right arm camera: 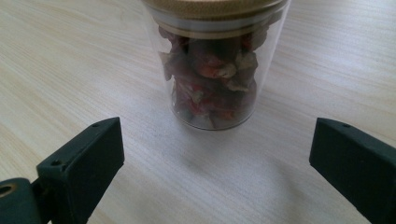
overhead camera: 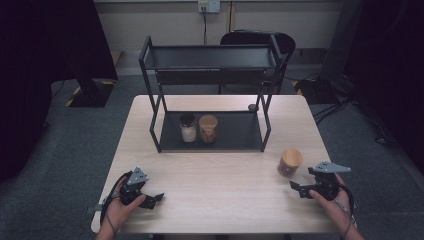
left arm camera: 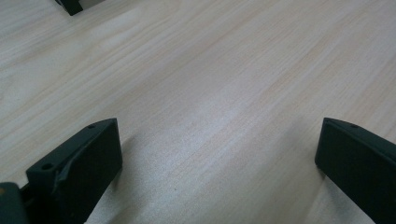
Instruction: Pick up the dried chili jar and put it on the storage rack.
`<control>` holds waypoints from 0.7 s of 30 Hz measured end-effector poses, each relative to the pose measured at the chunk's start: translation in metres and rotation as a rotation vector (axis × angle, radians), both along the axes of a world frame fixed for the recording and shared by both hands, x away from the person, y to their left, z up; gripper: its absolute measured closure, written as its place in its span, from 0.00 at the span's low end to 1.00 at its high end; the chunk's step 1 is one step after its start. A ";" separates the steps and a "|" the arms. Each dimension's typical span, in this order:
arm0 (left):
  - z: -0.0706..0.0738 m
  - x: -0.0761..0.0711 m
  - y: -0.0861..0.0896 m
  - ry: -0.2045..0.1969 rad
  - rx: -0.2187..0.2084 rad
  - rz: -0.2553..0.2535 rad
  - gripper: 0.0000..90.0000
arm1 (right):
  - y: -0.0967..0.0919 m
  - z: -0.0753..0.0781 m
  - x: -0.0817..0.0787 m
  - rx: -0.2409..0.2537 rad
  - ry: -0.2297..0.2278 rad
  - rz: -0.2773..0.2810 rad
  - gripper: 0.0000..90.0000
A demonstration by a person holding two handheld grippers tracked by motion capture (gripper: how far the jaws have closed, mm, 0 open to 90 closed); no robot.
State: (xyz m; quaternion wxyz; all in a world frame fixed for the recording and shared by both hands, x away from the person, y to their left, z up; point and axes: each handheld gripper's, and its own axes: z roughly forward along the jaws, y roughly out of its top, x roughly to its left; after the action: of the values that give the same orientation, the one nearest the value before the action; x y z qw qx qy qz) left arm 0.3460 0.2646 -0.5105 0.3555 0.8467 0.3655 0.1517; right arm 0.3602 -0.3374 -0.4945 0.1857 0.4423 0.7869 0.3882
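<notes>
No legible text, label, brand, number or sign anywhere.

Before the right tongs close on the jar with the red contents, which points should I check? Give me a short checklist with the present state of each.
1. Right tongs open wider than the jar: ok.
2. Jar centred between the jaws: ok in the right gripper view.
3. Jaws already beside the glass: not ok, the jar stands ahead of them.
4. Jar upright, bamboo lid on: ok.
5. Free table around the jar: ok.
6. Room on the rack's lower shelf beside the two jars: ok.
</notes>
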 end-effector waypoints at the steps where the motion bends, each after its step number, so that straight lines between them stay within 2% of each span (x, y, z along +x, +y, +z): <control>1: 0.000 0.000 0.000 0.000 0.000 0.000 0.00 | 0.000 0.000 0.000 0.000 -0.003 0.001 0.02; 21: 0.000 0.000 0.000 0.000 -0.001 0.000 0.00 | 0.010 0.000 0.014 -0.018 -0.007 0.001 0.02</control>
State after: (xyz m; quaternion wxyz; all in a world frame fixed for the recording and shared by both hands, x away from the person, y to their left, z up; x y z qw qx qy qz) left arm 0.3459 0.2646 -0.5105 0.3558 0.8465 0.3657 0.1517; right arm 0.3742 -0.3275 -0.4947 0.1921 0.4389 0.7900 0.3826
